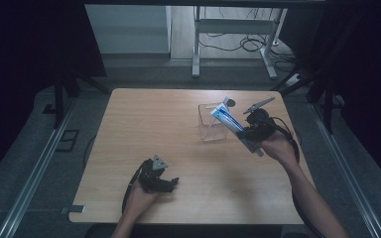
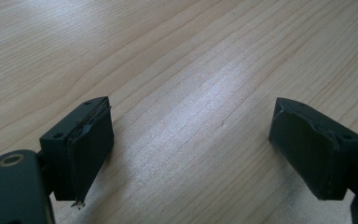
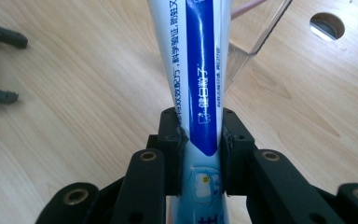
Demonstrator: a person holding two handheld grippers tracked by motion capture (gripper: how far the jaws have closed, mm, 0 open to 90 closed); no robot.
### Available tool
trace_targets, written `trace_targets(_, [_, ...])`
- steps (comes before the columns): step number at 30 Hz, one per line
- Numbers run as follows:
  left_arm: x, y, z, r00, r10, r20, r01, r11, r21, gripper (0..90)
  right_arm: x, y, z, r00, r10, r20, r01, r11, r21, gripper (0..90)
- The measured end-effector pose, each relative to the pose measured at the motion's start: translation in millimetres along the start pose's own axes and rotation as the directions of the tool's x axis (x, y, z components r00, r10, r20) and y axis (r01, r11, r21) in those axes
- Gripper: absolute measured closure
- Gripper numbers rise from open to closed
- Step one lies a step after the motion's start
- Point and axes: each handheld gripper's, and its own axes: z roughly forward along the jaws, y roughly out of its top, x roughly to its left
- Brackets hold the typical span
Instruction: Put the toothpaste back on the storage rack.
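Observation:
A blue and white toothpaste tube [image 1: 226, 119] hangs tilted above the table at the right, its upper end over the rim of a clear plastic cup [image 1: 211, 124]. My right gripper [image 1: 248, 133] is shut on the tube's lower part; in the right gripper view the pads pinch the tube [image 3: 199, 93] from both sides, with the cup's clear wall [image 3: 251, 42] just behind it. My left gripper [image 1: 171, 182] rests low near the table's front edge, open, and in the left gripper view its gripper [image 2: 191, 149] has only bare wood between the pads.
The wooden table [image 1: 144, 129] has a round cable hole [image 1: 231, 102] behind the cup, also visible as a hole [image 3: 327, 25] in the right gripper view. A metal desk frame [image 1: 234, 39] stands on the floor beyond the table's far edge.

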Motion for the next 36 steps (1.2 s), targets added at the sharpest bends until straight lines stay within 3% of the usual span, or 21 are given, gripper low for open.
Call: trace_targets(36, [-0.1, 0.0, 0.0, 1.0000, -0.001, 0.000, 0.001, 1.0000, 0.000, 13.8, -17.6, 58.7, 27.8, 0.9998, 0.009, 0.020, -0.007, 0.994, -0.107, 73.5])
